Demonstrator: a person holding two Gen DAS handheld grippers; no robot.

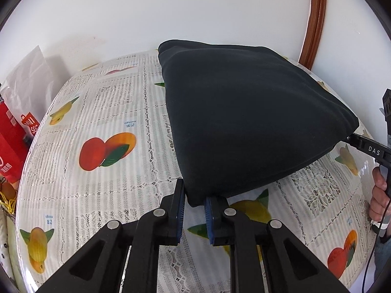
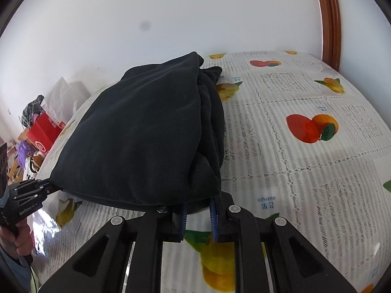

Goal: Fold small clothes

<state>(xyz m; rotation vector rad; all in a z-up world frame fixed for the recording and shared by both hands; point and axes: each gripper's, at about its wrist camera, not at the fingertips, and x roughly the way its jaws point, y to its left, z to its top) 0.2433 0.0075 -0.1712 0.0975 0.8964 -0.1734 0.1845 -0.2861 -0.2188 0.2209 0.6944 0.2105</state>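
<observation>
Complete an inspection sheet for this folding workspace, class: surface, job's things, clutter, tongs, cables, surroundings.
Surface: table under a lace cloth printed with fruit and a clear cover.
Job's things: one dark garment, folded over, near edge lifted.
Clutter: nothing seen on the table.
Tongs: left tongs shut on the garment's near-left corner; right tongs shut on its near-right corner.
Cables: black cable hanging below the right hand.
Surroundings: white wall, brown wooden frame, red bags beside the table.

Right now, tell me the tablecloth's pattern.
White lace tablecloth printed with fruit; clearest in the right wrist view.
</observation>
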